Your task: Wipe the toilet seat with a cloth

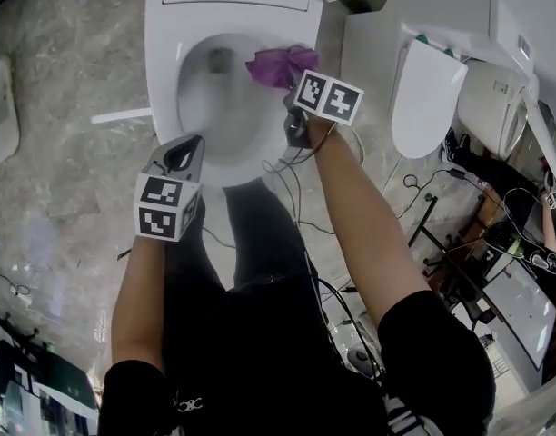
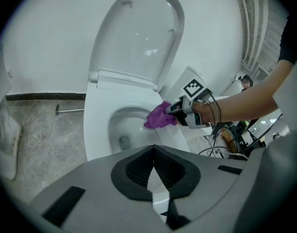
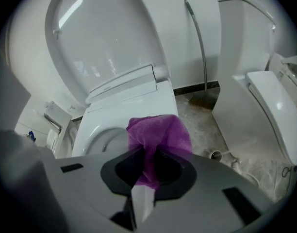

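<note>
The white toilet seat (image 1: pixel 162 62) rings the bowl at the top of the head view, and its lid (image 2: pixel 139 38) stands raised against the wall. A purple cloth (image 1: pixel 280 64) lies bunched on the seat's right rim. My right gripper (image 1: pixel 292 85) is shut on the cloth (image 3: pixel 160 135), which spills out ahead of its jaws and hides part of the seat (image 3: pixel 90 130). My left gripper (image 1: pixel 193 142) hovers over the seat's near left edge, shut with nothing in it. From the left gripper view, the right gripper (image 2: pixel 173 110) presses the cloth (image 2: pixel 159 115) onto the rim (image 2: pixel 96 130).
A second white toilet (image 1: pixel 428 89) stands close on the right, also seen as the toilet (image 3: pixel 265 96). Cables (image 1: pixel 296 166) trail over the marble floor by the bowl's front. A metal rod (image 1: pixel 119 116) lies on the floor left of the toilet. The person's dark trouser legs fill the lower middle.
</note>
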